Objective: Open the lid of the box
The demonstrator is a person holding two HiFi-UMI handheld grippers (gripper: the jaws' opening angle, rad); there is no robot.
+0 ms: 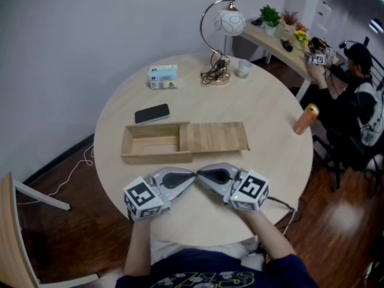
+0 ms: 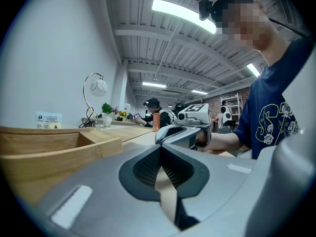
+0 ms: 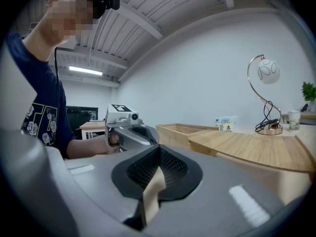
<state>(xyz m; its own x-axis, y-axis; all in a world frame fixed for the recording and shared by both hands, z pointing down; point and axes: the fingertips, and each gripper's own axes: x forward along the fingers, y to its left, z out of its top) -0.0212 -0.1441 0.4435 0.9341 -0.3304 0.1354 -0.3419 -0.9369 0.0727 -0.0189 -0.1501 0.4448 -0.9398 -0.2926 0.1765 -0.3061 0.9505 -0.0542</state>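
Note:
A shallow wooden box (image 1: pixel 153 144) lies in the middle of the round table (image 1: pixel 276 161). Its flat sliding lid (image 1: pixel 217 137) is drawn out to the right, so the left half of the box is uncovered and empty. Both grippers rest in front of the box near the table's front edge, tips pointing at each other and almost touching. My left gripper (image 1: pixel 190 174) is shut and holds nothing. My right gripper (image 1: pixel 201 174) is shut and empty too. In the left gripper view, the box wall (image 2: pixel 54 154) stands at the left. In the right gripper view, the lid (image 3: pixel 247 147) stretches to the right.
Behind the box lie a black phone (image 1: pixel 152 113) and a small tissue pack (image 1: pixel 162 77). A curved lamp (image 1: pixel 219 41) and a cup (image 1: pixel 243 68) stand at the back. An orange can (image 1: pixel 305 119) sits at the right edge. A person (image 1: pixel 355 95) sits beyond.

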